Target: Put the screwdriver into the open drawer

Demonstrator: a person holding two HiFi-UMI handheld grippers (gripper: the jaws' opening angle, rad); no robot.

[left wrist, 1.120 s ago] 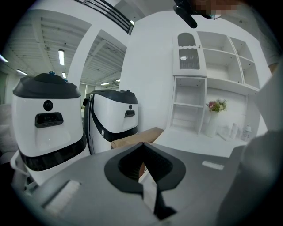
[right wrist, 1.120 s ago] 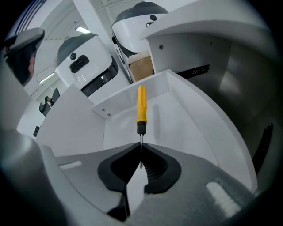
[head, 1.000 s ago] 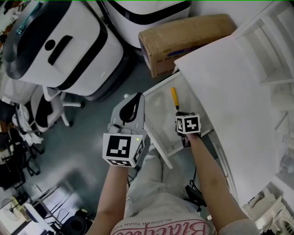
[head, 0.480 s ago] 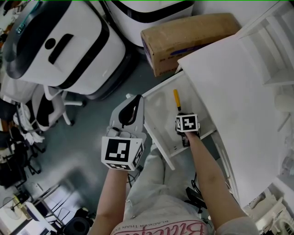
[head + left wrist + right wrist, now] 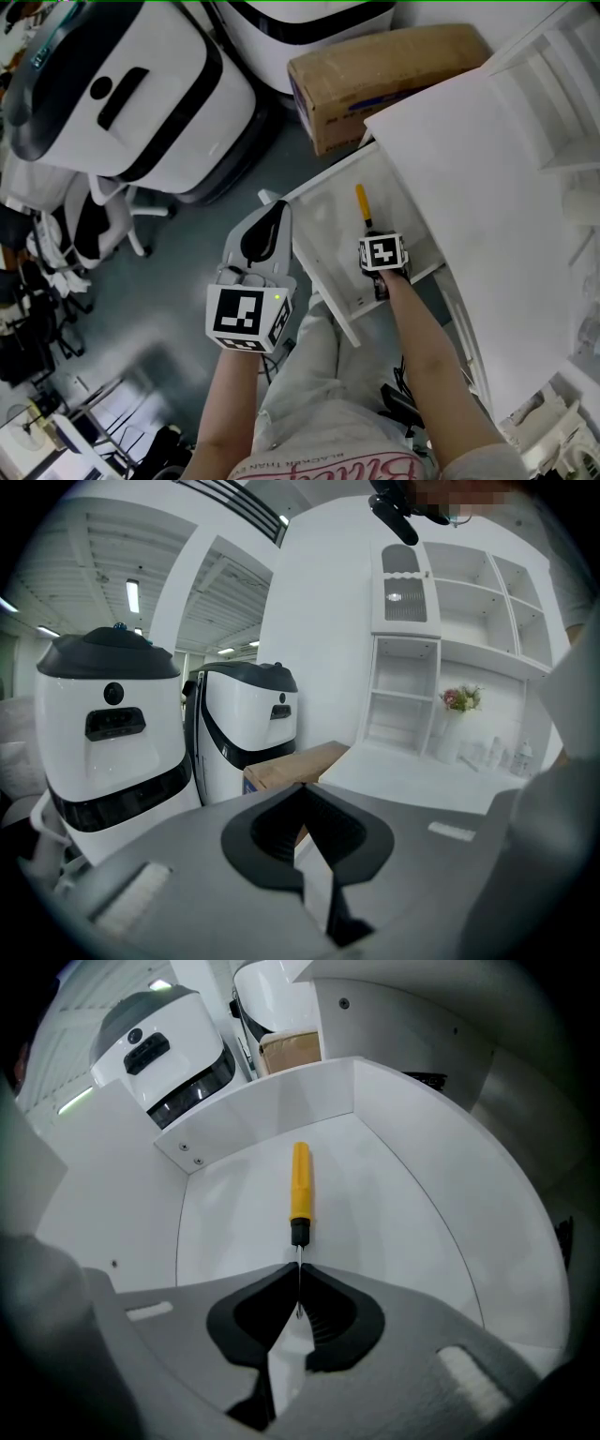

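Over the drawer (image 5: 234,1213), screwdriver (image 5: 300,1190) in right claw (image 5: 298,1277).

screwdriver (image 5: 299,1190): yellow handle, black collar | drawer (image 5: 234,1232): white | box (image 5: 384,80): brown | left gripper (image 5: 302,789): grey, cube with black-white squares | robots (image 5: 122,94): white, black bands | floor (image 5: 178,272): grey

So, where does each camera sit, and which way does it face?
Head view: on the person's head, down at the open white drawer; forearms, left gripper and right gripper show.
Left gripper view: on that gripper, roughly level at white rounded machines; shut empty jaws show.
Right gripper view: on that gripper, down into the drawer; jaws grip the yellow-handled screwdriver.
All share the brown cardboard box.
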